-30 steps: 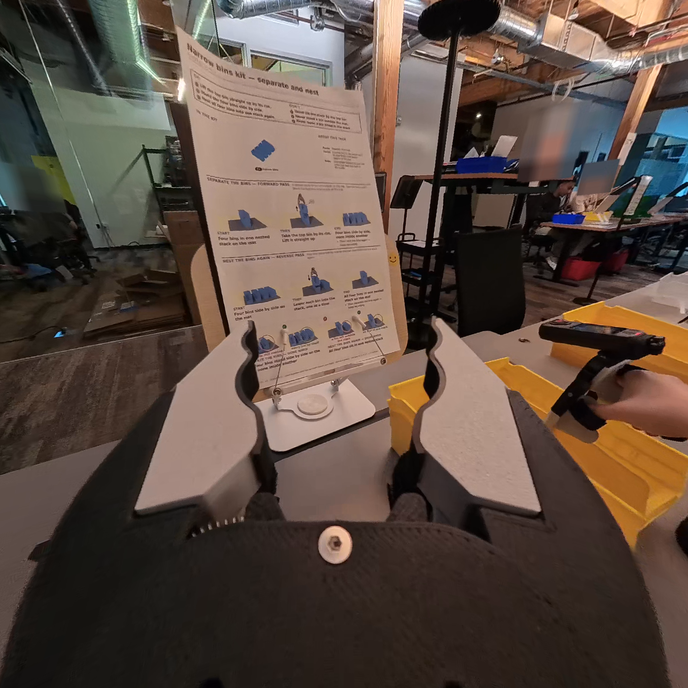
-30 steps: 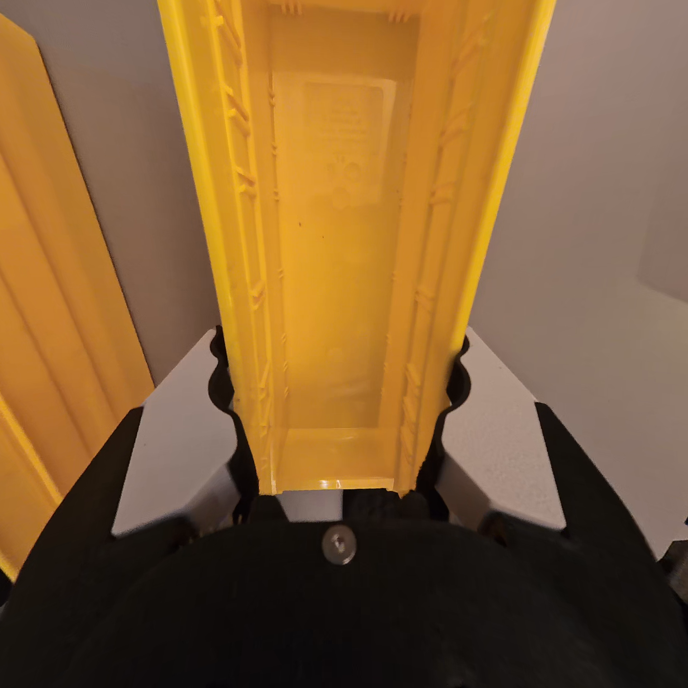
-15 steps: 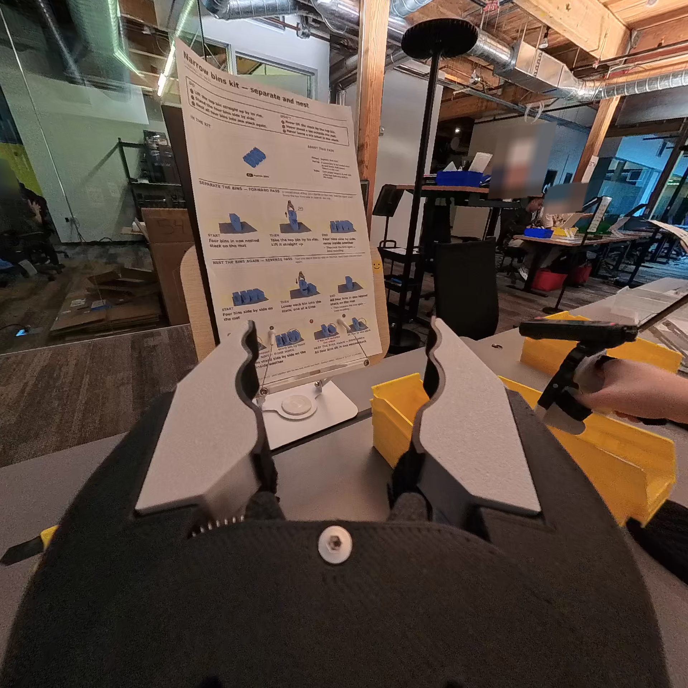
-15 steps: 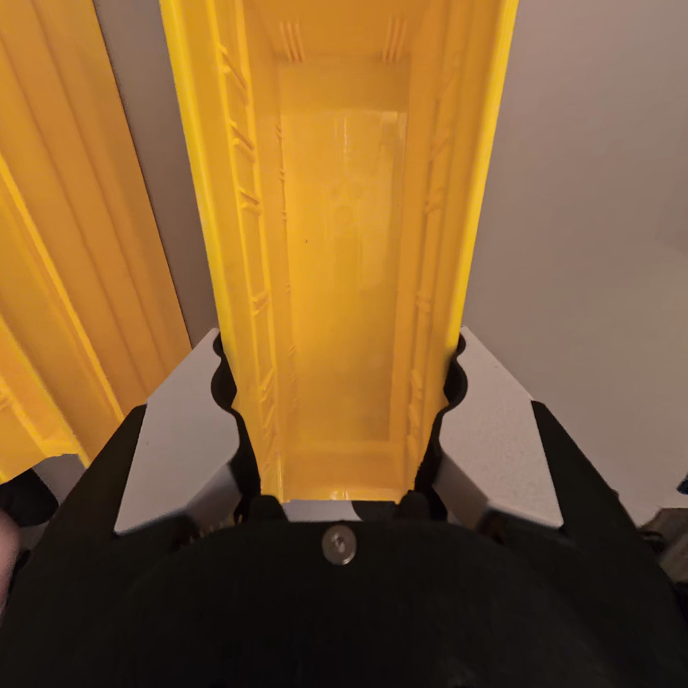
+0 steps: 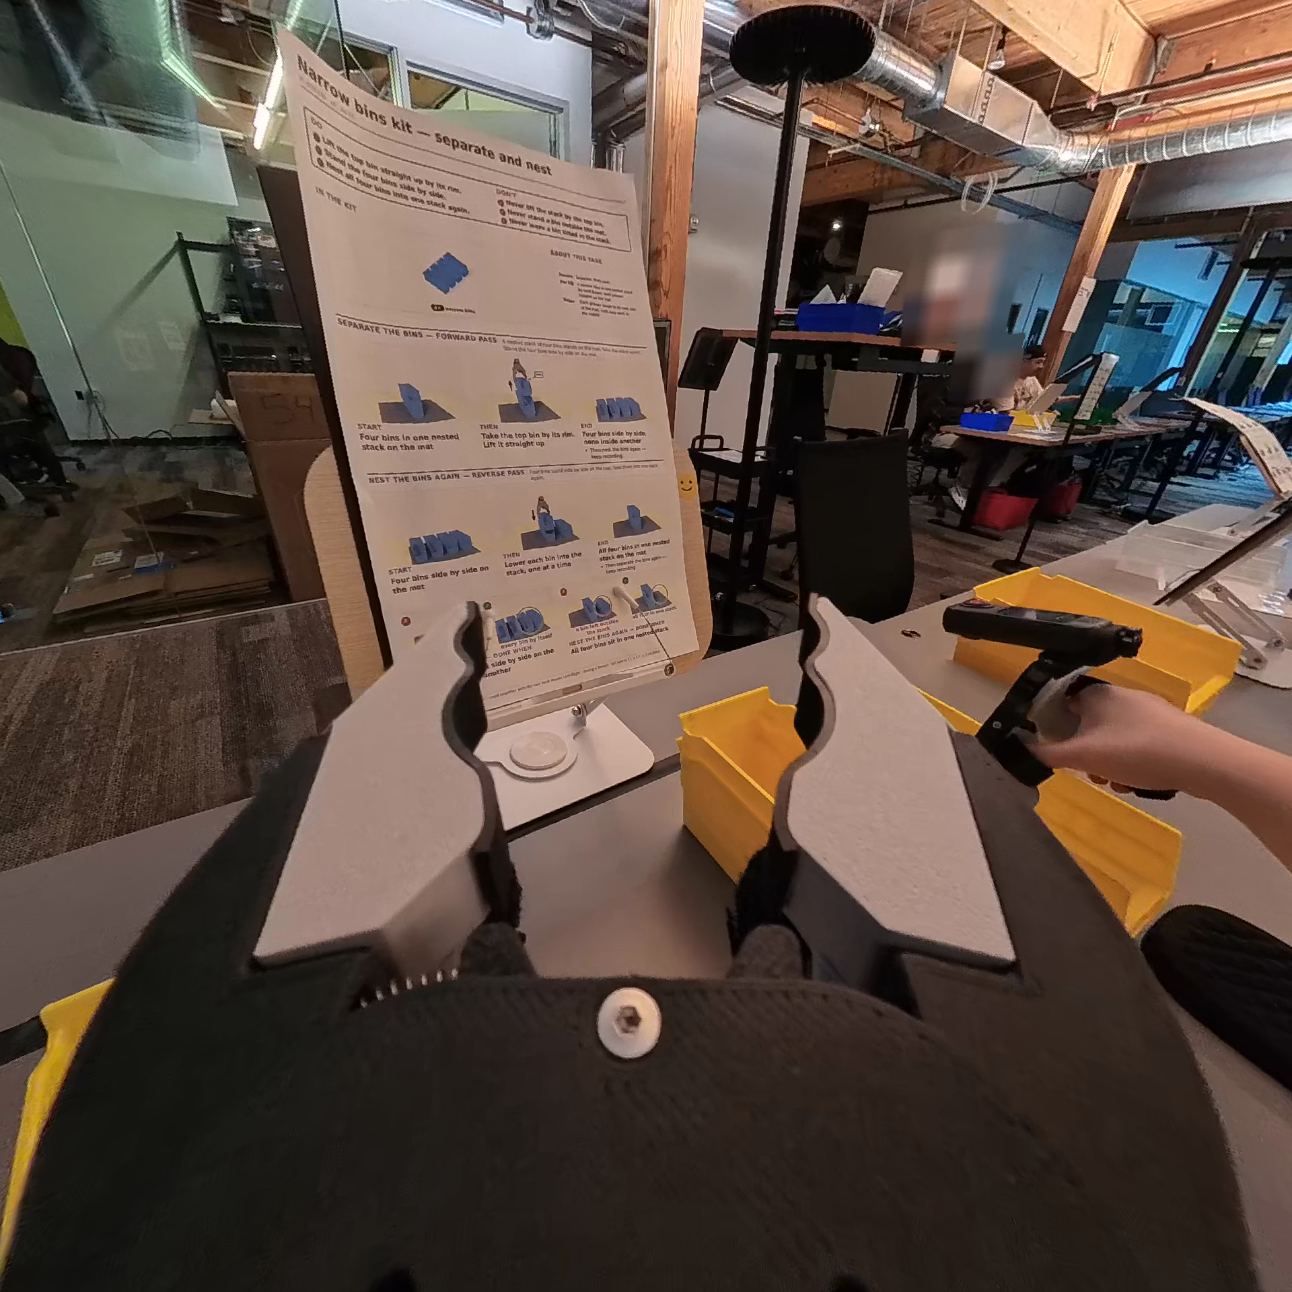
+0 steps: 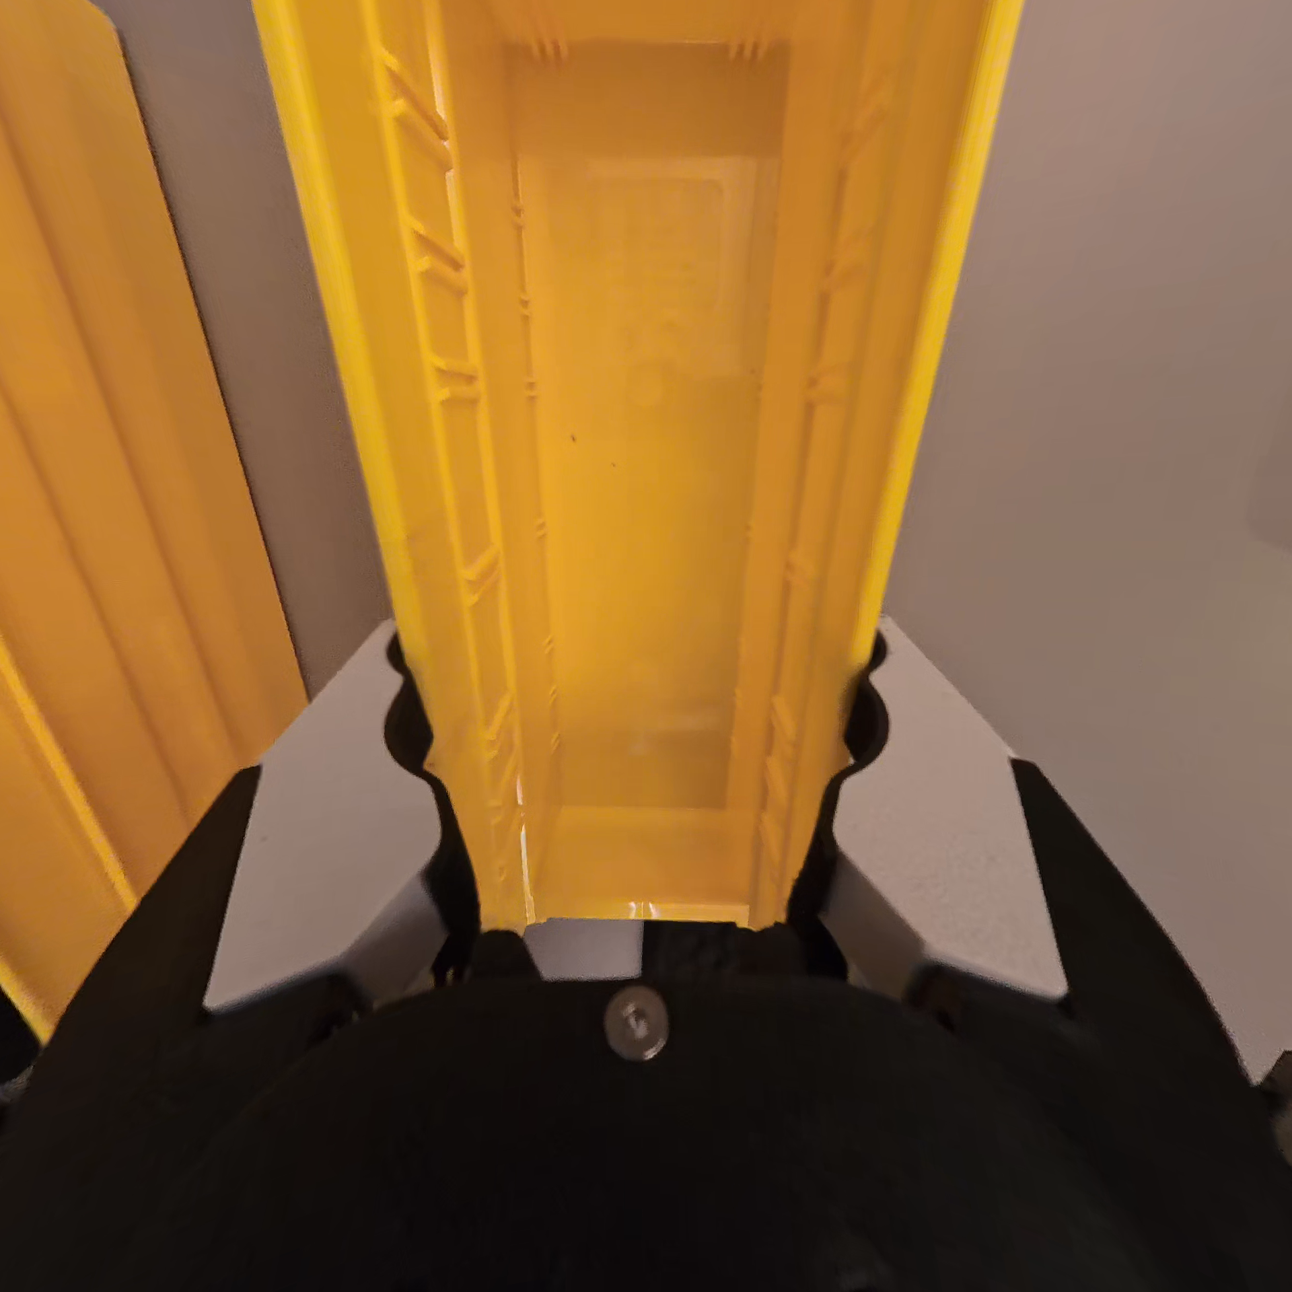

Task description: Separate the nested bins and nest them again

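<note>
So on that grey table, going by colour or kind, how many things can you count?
Yellow bins: 3
White instruction sheet on its stand: 1
Hand-held grippers with grey fingers: 2, the left gripper and the right gripper
Total: 6

A bin nested inside another would not show, so 3 counts only the visible ones.

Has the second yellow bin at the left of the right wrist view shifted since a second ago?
Yes. Against the bin between the fingers, the second bin swung nearer half a second ago, then back out left.
</note>
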Available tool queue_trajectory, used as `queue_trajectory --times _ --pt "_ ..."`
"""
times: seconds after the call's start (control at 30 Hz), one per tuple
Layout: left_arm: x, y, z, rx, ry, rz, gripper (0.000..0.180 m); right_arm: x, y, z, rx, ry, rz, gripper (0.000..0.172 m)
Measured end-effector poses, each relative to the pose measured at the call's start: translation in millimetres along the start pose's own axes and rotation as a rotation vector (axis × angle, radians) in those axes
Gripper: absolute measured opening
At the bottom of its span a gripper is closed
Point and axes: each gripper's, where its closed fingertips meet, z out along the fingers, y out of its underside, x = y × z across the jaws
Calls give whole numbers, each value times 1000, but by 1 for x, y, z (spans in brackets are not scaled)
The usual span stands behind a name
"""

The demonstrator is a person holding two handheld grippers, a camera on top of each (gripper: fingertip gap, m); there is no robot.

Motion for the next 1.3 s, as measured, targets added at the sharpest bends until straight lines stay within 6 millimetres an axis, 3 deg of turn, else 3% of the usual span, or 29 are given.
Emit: queue_trajectory --times 0.1,0.27,0.5,0.67,0.8,0.9,1.0,1.13,1.3 --pt "0 1 1 -5 1 -2 90 -1 2 -3 -17 4 -13 112" --pt "0 1 1 -7 8 -6 89 -3 4 -19 -14 7 -6 109" --pt "-2 2 -1 -12 19 -30 89 -20 3 -82 -1 50 -5 108" --pt "-6 1 -6 -5 20 -53 88 -59 -9 -137 104 52 0 109" --pt "-9 1 -9 -5 17 -70 88 -106 -12 -163 141 16 -21 110" --pt "-10 1 -10 -9 18 -77 88 -136 -15 -163 149 -27 -29 110" --pt "-11 2 -12 -17 19 -79 88 -157 -16 -150 128 -61 -19 110" --pt "-11 0 -16 -6 24 -85 87 -170 -17 -130 96 -63 -12 111" --pt "-12 -1 -17 0 31 -96 87 -184 -16 -127 94 -31 -31 111"
